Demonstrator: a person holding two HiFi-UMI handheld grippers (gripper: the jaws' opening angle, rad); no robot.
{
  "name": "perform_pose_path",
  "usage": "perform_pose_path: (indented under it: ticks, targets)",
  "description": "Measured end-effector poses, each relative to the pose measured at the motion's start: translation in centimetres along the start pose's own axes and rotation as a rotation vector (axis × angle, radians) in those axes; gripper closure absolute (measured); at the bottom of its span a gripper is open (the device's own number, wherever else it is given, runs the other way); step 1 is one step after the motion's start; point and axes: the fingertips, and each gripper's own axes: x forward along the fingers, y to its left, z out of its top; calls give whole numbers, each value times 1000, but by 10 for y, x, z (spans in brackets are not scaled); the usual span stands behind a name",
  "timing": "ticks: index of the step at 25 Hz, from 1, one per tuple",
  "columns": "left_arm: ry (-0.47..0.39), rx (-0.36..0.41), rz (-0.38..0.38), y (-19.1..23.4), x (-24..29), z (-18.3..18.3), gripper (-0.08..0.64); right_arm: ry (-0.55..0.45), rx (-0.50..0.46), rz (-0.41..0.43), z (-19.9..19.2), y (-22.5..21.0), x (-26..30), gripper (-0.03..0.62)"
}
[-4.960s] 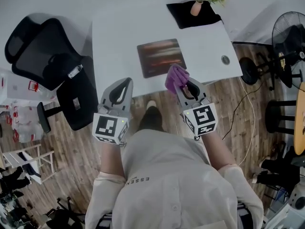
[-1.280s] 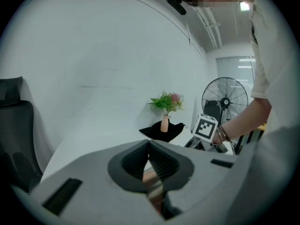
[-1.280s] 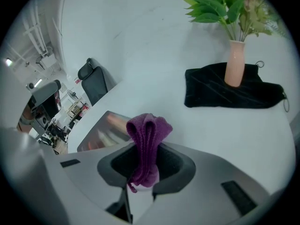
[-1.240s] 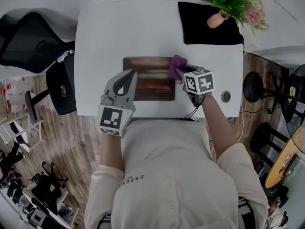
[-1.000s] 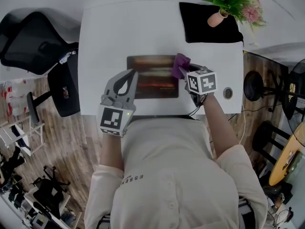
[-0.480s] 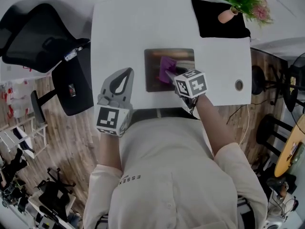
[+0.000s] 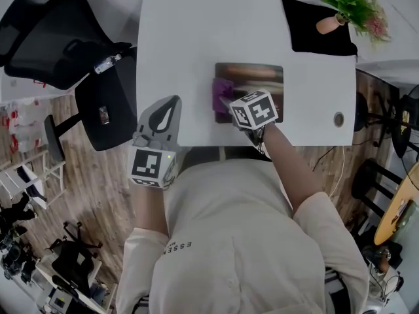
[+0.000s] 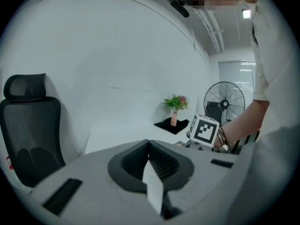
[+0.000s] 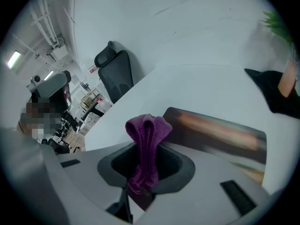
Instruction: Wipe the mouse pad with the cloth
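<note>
Sweeping from the mouse pad's [image 7: 260, 77] right end to its left, the right gripper [image 7: 230, 103] stayed clamped on the cloth [image 7: 221, 91], apparently mid-wipe, while the left gripper [image 7: 162, 118] hung closed and empty near the table [image 7: 190, 38].

Bare bench [image 7: 177, 38] top is stretching wide left of and behind the mouse pad [image 7: 258, 77], so tongs are getting free passage there. Right tongs [image 7: 226, 102], clamping the cloth [image 7: 221, 94], are occupying the pad's left edge. The forearm [image 7: 281, 156] behind them is spanning the bench's front edge and blocking approach from that side. Left tongs [image 7: 171, 102], jaws together, are hovering over the front-left corner, well apart from the pad. Black mat [image 7: 314, 34] with potted plant [image 7: 347, 8] is taking up the rear right corner, and a bare strip is separating it from the pad. Office chair [image 7: 59, 41] is crowding the bench's left side. Flat grommet [image 7: 338, 119] is sitting front right.
</note>
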Motion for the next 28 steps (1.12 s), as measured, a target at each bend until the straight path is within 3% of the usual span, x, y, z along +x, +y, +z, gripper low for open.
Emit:
perform_pose_path:
  ticks: [10, 28]
  targets:
    - [16, 0, 25, 0, 6, -2, 558, 20, -10, -14, -7, -10, 0, 492]
    - [-12, 32, -43, -72, 60, 25, 558, -8, 25, -26, -37, -70, -46, 491]
